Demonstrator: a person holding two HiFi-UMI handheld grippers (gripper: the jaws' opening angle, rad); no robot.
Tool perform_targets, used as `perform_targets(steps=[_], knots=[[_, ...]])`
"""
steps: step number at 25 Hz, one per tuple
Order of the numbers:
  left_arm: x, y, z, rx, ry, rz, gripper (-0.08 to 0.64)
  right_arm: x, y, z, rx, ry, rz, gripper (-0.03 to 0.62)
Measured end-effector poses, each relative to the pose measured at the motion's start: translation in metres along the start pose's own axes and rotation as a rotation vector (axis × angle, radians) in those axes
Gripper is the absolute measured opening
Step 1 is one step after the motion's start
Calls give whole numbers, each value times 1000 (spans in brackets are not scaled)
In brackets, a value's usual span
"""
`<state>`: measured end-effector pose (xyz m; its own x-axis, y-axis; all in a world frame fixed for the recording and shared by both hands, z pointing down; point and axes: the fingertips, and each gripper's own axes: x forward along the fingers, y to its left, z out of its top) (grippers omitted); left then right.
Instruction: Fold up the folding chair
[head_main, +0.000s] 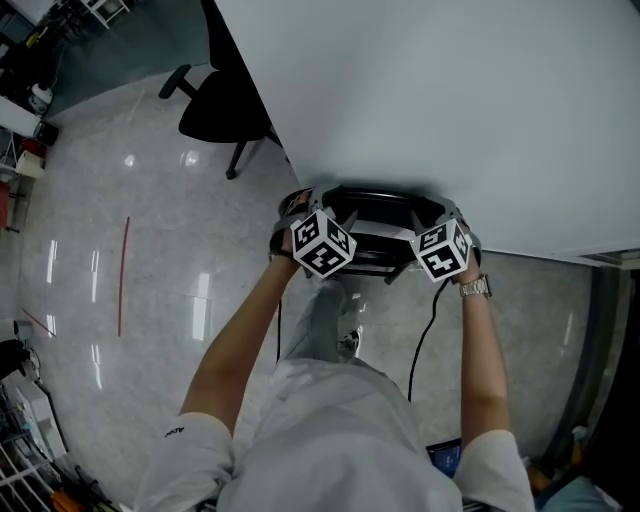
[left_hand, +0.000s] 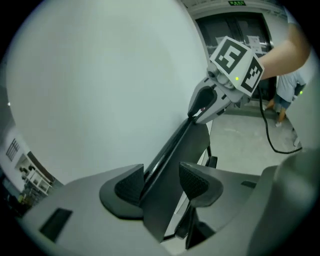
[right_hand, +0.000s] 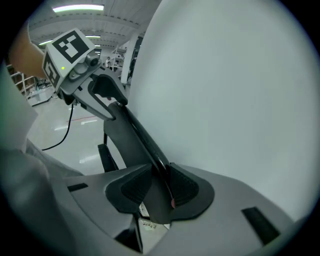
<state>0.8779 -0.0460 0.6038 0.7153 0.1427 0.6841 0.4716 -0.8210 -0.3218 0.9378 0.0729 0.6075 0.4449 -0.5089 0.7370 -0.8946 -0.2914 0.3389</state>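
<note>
The black folding chair (head_main: 372, 215) stands folded flat against a large white surface (head_main: 450, 100), with only its top edge and frame showing from above. My left gripper (head_main: 298, 205) sits at the left end of the backrest. In the left gripper view the backrest panel (left_hand: 175, 160) runs between the jaws of the left gripper (left_hand: 162, 182); they stand wide, and the right pad (left_hand: 194, 182) is off the panel. My right gripper (head_main: 452, 212) holds the right end. In the right gripper view both pads of the right gripper (right_hand: 160, 187) press on the backrest's top edge (right_hand: 127, 140).
A black office chair (head_main: 215, 110) stands on the glossy floor to the upper left. A black cable (head_main: 420, 350) hangs from the right gripper down to the floor. A red line (head_main: 123, 275) marks the floor at left. The person's legs are right behind the chair.
</note>
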Motion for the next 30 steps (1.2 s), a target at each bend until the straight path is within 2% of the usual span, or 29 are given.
perform_targets(steps=[4, 8, 13, 18, 20, 21, 22, 23, 24, 27, 30], knots=[[3, 6, 0, -109, -30, 24, 230, 3, -4, 1, 74, -29, -46, 117], [9, 16, 2, -191, -70, 83, 230, 9, -12, 4, 164, -58, -100, 116], [22, 22, 4, -328, -93, 97, 230, 18, -29, 1, 391, -115, -136, 79], [22, 29, 3, -404, -132, 108, 218, 19, -34, 3, 445, -141, -186, 64], [22, 30, 1, -424, -133, 109, 198, 19, -35, 1, 470, -146, -215, 64], [20, 31, 0, -436, -136, 112, 165, 16, -34, -1, 489, -150, -231, 53], [16, 31, 0, -445, -144, 123, 93, 11, -33, -3, 516, -161, -241, 9], [11, 32, 1, -444, -155, 138, 41, 5, -31, -3, 547, -181, -244, 6], [5, 32, 2, -433, -165, 153, 23, -2, -28, -4, 576, -205, -239, 5], [-9, 29, 1, -426, -189, 172, 12, -18, -17, -2, 635, -278, -214, 4], [-34, 17, -4, -500, -228, 185, 12, -40, -2, 0, 658, -336, -195, 3]])
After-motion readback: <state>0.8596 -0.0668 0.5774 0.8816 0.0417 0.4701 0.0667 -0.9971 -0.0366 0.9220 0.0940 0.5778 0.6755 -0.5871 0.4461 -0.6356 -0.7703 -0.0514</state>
